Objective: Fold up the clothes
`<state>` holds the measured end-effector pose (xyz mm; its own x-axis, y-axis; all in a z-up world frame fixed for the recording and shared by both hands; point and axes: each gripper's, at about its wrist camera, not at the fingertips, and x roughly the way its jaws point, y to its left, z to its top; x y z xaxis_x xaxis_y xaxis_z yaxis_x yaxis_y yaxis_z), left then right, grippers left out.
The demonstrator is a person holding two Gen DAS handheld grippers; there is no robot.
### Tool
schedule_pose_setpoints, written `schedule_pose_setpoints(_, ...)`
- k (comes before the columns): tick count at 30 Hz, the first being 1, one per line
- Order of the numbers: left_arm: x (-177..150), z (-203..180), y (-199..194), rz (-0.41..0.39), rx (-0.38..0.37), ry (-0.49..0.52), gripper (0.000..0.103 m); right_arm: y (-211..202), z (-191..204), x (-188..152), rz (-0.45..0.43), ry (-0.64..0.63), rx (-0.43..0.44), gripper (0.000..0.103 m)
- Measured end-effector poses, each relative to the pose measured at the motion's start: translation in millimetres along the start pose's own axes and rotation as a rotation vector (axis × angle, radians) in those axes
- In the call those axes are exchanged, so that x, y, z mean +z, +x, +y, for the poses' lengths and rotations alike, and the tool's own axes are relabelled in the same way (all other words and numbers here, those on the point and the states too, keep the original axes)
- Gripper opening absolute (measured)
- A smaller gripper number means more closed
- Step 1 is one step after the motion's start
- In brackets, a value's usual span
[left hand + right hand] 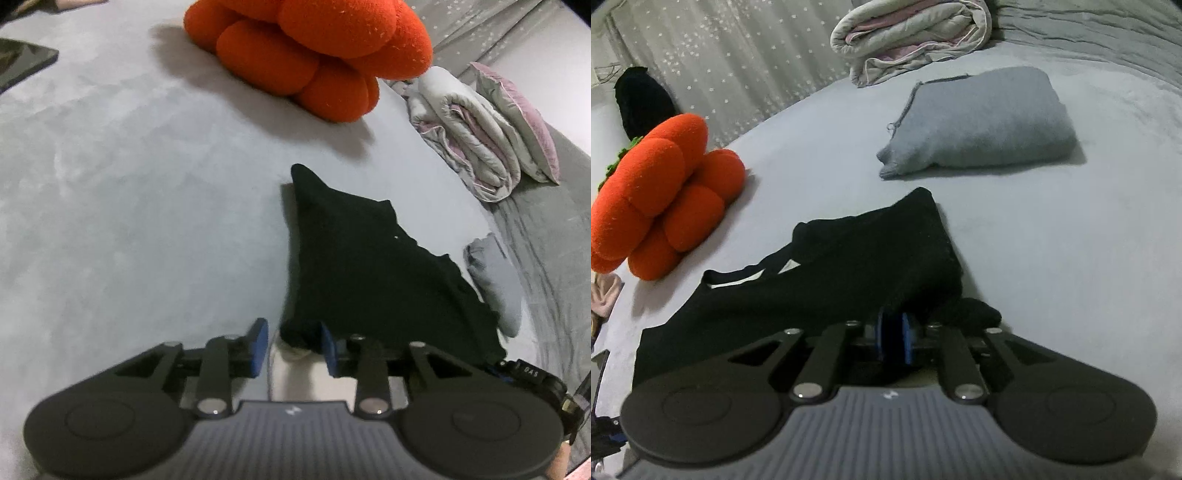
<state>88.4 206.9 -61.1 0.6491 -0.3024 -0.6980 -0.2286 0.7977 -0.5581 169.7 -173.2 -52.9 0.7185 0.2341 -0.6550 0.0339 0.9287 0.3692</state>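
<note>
A bed [1052, 240] covered in pale grey-blue bedding is filling both views, with a starred curtain [720, 74] hanging behind it. A black garment [831, 266] is lying partly doubled over just ahead of both tools, its white neck label showing in the right wrist view. The right hand-held gripper [895, 336] is pressing its 2 blue pads together on the garment's near edge, probably to carry that edge over or to pull a fold flat. The left hand-held gripper [293, 347] is standing spread, and a bunched corner of the same garment [362, 266] is sitting between its pads; whether they are touching the cloth I cannot tell. Beyond the right hand-held gripper, a folded grey garment [982, 125] is lying apart, seemingly set aside as finished. An orange plush cushion [306, 51] and a rolled quilt [908, 33] are resting further off.
</note>
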Motion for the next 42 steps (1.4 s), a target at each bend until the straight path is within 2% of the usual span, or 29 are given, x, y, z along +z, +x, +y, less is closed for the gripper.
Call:
schedule_pose_setpoints(1, 1.3, 1.6, 0.0, 0.007, -0.011, -0.007, 0.036, -1.9, 0.2, 0.6, 0.004, -0.002, 0.002, 0.026)
schedule_pose_setpoints(2, 2.3, 3.0, 0.0, 0.009, -0.018, -0.017, 0.036, -5.0, 0.6, 0.6, 0.001, -0.001, 0.004, 0.041)
schedule_pose_setpoints(3, 3.1, 4.3, -0.1, 0.008, -0.025, -0.028, 0.037, -8.9, 1.2, 0.2, -0.005, 0.003, 0.005, 0.046)
schedule_pose_setpoints(6, 4.1, 1.7, -0.5, -0.007, -0.023, -0.036, 0.035, -22.0, 6.1, -0.7, -0.026, 0.006, 0.008, 0.046)
schedule_pose_setpoints(8, 4.1, -3.0, -3.0, -0.035, -0.019, -0.028, 0.034, -29.6, 22.3, 0.8, -0.047, -0.041, 0.022, 0.046)
schedule_pose_setpoints(10, 4.4, -5.7, -9.5, -0.084, -0.013, -0.028, 0.029, -35.1, 40.1, 2.3, -0.061, -0.095, 0.045, 0.046)
schedule_pose_setpoints(12, 5.1, -6.9, -20.2, -0.154, -0.016, -0.023, 0.026, -35.1, 63.3, 0.9, -0.049, -0.145, 0.103, 0.046)
schedule_pose_setpoints(15, 7.3, -10.1, -24.4, -0.184, -0.086, -0.005, 0.023, -27.3, 98.7, -3.5, -0.007, -0.202, 0.205, 0.046)
schedule_pose_setpoints(17, 7.1, -15.8, -19.0, -0.167, -0.094, 0.022, 0.023, -20.8, 118.6, -7.5, 0.017, -0.222, 0.258, 0.046)
schedule_pose_setpoints(20, 6.7, -17.0, -6.9, -0.116, -0.041, 0.042, 0.023, -12.7, 140.9, -13.6, 0.041, -0.248, 0.305, 0.045)
schedule_pose_setpoints(21, 6.6, -17.4, -2.9, -0.099, -0.023, 0.048, 0.012, -9.2, 147.7, -16.1, 0.05, -0.26, 0.312, 0.045)
schedule_pose_setpoints(23, 6.3, -18.2, 5.2, -0.064, 0.012, 0.061, 0.011, -1.9, 155.5, -20.3, 0.067, -0.275, 0.306, 0.045)
schedule_pose_setpoints(25, 7.3, -16.0, 8.8, -0.042, 0.026, 0.05, 0.01, 2.6, 152.1, -21.7, 0.08, -0.269, 0.292, 0.045)
schedule_pose_setpoints(28, 8.9, -12.9, 0.7, -0.065, 0.011, 0.018, 0.01, 0.9, 128.1, -19.4, 0.082, -0.244, 0.24, 0.045)
schedule_pose_setpoints(33, 2.6, -28.0, -15.4, -0.163, 0.001, 0.083, 0.011, -11.9, 78.2, -13.7, 0.06, -0.193, 0.136, 0.045)
schedule_pose_setpoints(35, -1.3, -35.4, -15.1, -0.177, -0.017, 0.107, 0.013, -18.2, 60.2, -11.7, 0.043, -0.175, 0.103, 0.045)
schedule_pose_setpoints(37, -6.7, -43.5, -10.3, -0.165, -0.014, 0.145, 0.016, -22.5, 45.8, -13.2, 0.026, -0.166, 0.082, 0.045)
schedule_pose_setpoints(42, -16.6, -50.8, 6.1, -0.096, 0.081, 0.226, 0.014, -15.1, 28.7, -17.0, 0.068, -0.122, 0.019, 0.046)
